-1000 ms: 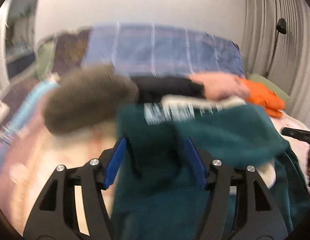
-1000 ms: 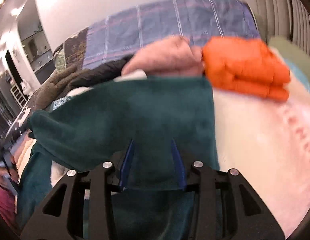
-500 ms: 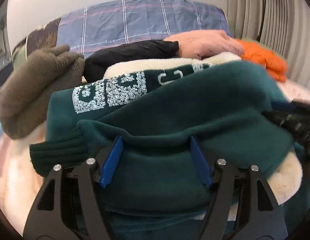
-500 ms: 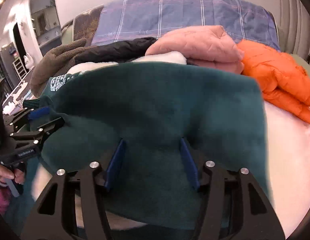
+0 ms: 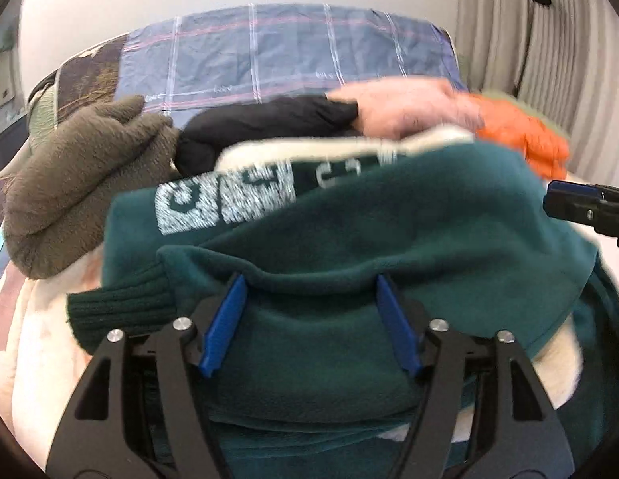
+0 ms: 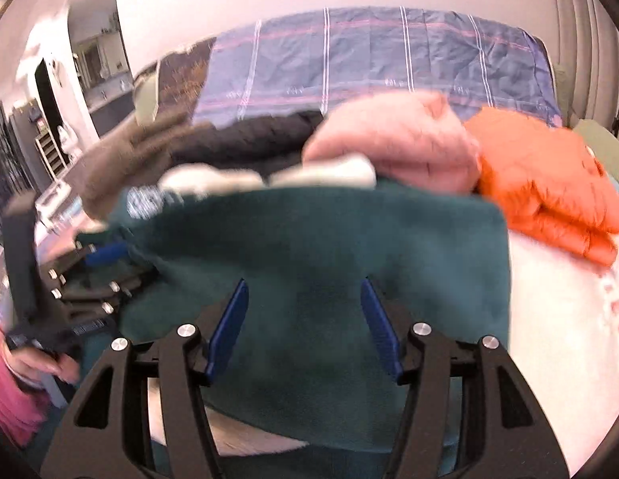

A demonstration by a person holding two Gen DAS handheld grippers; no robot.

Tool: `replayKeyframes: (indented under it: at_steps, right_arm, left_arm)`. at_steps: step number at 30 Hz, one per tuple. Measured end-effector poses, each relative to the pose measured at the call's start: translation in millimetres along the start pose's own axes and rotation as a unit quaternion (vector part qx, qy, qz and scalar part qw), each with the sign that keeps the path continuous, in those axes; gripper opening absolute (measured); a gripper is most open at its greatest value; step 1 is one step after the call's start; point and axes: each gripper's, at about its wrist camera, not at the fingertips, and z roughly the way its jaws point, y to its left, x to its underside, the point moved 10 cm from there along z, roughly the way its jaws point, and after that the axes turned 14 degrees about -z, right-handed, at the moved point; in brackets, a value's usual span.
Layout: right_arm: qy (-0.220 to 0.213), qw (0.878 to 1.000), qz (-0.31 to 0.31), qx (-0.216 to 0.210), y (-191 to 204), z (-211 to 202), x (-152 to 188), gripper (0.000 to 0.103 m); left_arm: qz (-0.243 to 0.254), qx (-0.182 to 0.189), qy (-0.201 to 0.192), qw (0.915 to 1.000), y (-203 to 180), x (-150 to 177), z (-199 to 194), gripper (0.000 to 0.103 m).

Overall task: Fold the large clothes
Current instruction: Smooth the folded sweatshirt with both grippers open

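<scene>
A dark green fleece sweatshirt with white lettering and cream lining lies folded on the bed. Its ribbed cuff sticks out at the left. My left gripper is low over the near fold. Its jaws are closing with the fleece between them, and the pads stand apart from it. My right gripper stands open above the sweatshirt on its right half, holding nothing. The right gripper's blue pad shows at the right edge of the left wrist view.
Behind the sweatshirt lie an olive fleece, a black garment, a pink jacket and an orange puffer jacket. A blue plaid pillow is at the back. Pale fluffy bedding is on the right. A hand with a pink sleeve is at lower left.
The right gripper let go of the green fleece, and its jaws spread as the fabric settled flat. The left gripper swung onto the folded sweatshirt, and its jaws have narrowed slightly.
</scene>
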Motion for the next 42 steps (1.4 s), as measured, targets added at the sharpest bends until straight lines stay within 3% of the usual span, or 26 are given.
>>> replayKeyframes:
  at_steps: [1, 3, 5, 7, 8, 9, 10, 11, 13, 16, 21, 26, 28, 29, 32, 33, 34, 35, 36, 38, 42]
  right_arm:
    - [-0.005, 1.0, -0.005, 0.006, -2.8, -2.2, -9.3, 0.06]
    - [-0.018, 1.0, -0.012, 0.016, -9.1, -1.3, -30.8, 0.06]
    - [-0.02, 1.0, -0.001, 0.003, -11.5, 11.5, -45.1, 0.06]
    - [-0.005, 1.0, 0.011, -0.016, -10.8, 32.0, -43.9, 0.06]
    - [0.02, 1.0, 0.014, -0.012, -12.9, 52.9, -34.2, 0.059]
    - [0.049, 0.999, 0.018, 0.003, -18.1, 78.0, -17.7, 0.062]
    - [0.053, 0.998, 0.019, 0.011, -21.3, 93.8, -6.7, 0.066]
    - [0.049, 0.998, 0.018, 0.019, -24.6, 111.4, 6.8, 0.074]
    - [0.039, 0.998, 0.038, 0.01, -28.0, 113.5, 9.2, 0.075]
    - [0.04, 0.998, 0.043, -0.004, -29.8, 116.7, 9.7, 0.076]
    - [0.038, 0.999, 0.036, 0.009, -29.7, 118.5, 9.9, 0.077]
    - [0.053, 0.998, 0.025, 0.039, -25.2, 107.3, 7.9, 0.082]
    - [0.068, 0.996, 0.038, 0.045, -25.3, 75.9, 5.9, 0.082]
    - [0.061, 0.996, 0.042, 0.041, -24.1, 61.6, 5.0, 0.082]
    - [0.024, 0.999, 0.031, 0.018, -11.2, 11.5, 13.6, 0.082]
    - [0.038, 0.999, 0.026, 0.024, -8.4, 9.5, 26.1, 0.082]
    - [0.062, 0.997, 0.025, 0.03, -6.7, 15.2, 40.1, 0.082]
    - [0.11, 0.993, 0.024, 0.033, -1.7, 38.5, 70.2, 0.086]
    - [0.105, 0.993, 0.01, 0.049, 1.0, 48.5, 79.9, 0.093]
    - [0.096, 0.992, -0.001, 0.082, -0.2, 52.6, 79.5, 0.098]
    - [0.119, 0.991, 0.043, 0.044, -8.0, 34.9, 72.0, 0.098]
  left_arm:
    - [-0.014, 0.013, -0.003, 0.9998, -4.7, -9.4, -8.2, 0.043]
    - [-0.024, 0.047, -0.015, 0.9985, -16.6, -30.5, -21.5, 0.032]
    - [-0.038, 0.065, -0.023, 0.9969, -24.4, -56.8, -24.4, 0.032]
    - [-0.042, 0.049, -0.007, 0.9979, -22.5, -70.8, -1.2, 0.032]
    - [-0.031, 0.026, 0.009, 0.9991, -17.6, -68.0, 18.3, 0.033]
    - [-0.02, 0.003, 0.021, 0.9996, -11.5, -62.7, 33.9, 0.041]
    - [0.0, -0.023, 0.041, 0.9989, -2.7, -46.7, 62.9, 0.043]
    - [0.014, -0.025, 0.038, 0.9989, 1.0, -34.2, 80.4, 0.043]
    - [0.007, -0.023, 0.019, 0.9995, 2.0, -34.5, 80.1, 0.043]
    - [0.004, -0.018, 0.02, 0.9996, 1.8, -33.4, 82.0, 0.043]
    - [0.011, -0.026, 0.014, 0.9995, -3.2, -32.2, 85.0, 0.043]
    - [0.023, -0.041, 0.009, 0.9989, -0.9, -33.6, 78.4, 0.043]
    - [0.024, -0.074, 0.01, 0.9969, -3.0, -38.9, 58.4, 0.048]
    - [0.015, -0.068, 0.009, 0.9975, -6.5, -42.0, 40.9, 0.048]
    - [0.005, 0.019, -0.012, 0.9997, -22.6, -39.0, -15.2, 0.057]
    - [0.018, 0.018, -0.012, 0.9996, -22.3, -29.1, -25.0, 0.061]
    - [0.027, 0.01, -0.001, 0.9996, -20.4, -18.9, -22.2, 0.062]
    - [0.035, -0.007, 0.036, 0.9987, -15.1, 2.9, -5.4, 0.063]
    - [0.039, -0.018, 0.061, 0.9972, -10.6, 20.3, 9.9, 0.065]
    - [0.068, -0.041, 0.018, 0.9967, -12.3, 32.0, 20.0, 0.065]
    - [0.089, -0.073, 0.04, 0.9925, -17.2, 23.6, 3.5, 0.066]
